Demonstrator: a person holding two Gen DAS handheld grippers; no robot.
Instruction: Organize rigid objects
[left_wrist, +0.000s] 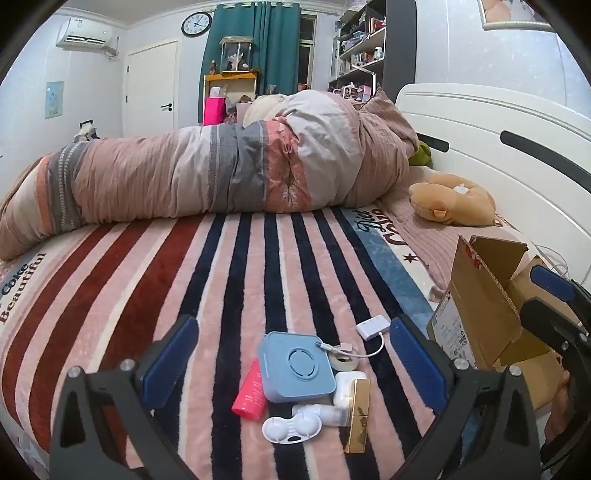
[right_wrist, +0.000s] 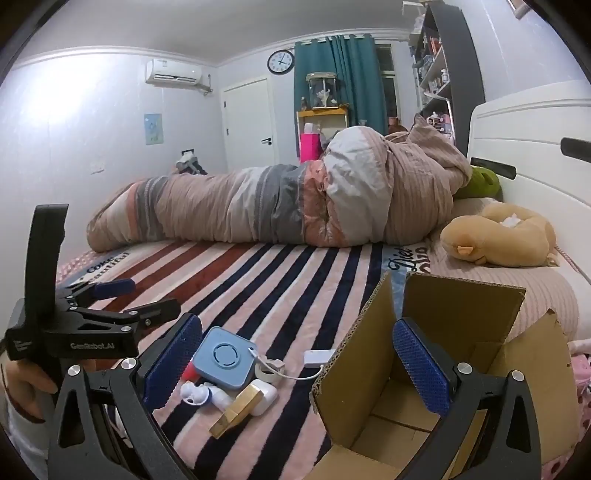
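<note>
A heap of small items lies on the striped blanket: a blue square box (left_wrist: 295, 365) (right_wrist: 225, 356), a red tube (left_wrist: 249, 393), a white tape roll (left_wrist: 343, 362), a white adapter with cable (left_wrist: 373, 328) (right_wrist: 317, 357), a white earbud case (left_wrist: 349, 387) (right_wrist: 264, 397), a gold bar-shaped case (left_wrist: 358, 413) (right_wrist: 236, 410) and a white lens case (left_wrist: 291, 428) (right_wrist: 195, 395). My left gripper (left_wrist: 293, 323) (right_wrist: 153, 294) hovers open over the heap, holding nothing. My right gripper (right_wrist: 295, 325) (left_wrist: 543, 299) is open and empty, straddling the near wall of the open cardboard box (left_wrist: 480, 306) (right_wrist: 354, 350).
A rolled striped duvet (left_wrist: 221, 173) lies across the far side of the bed. A tan plush toy (left_wrist: 454, 203) rests by the white headboard (left_wrist: 498, 122). A hand (right_wrist: 29, 384) holds the left gripper's handle. The box's flaps stand up.
</note>
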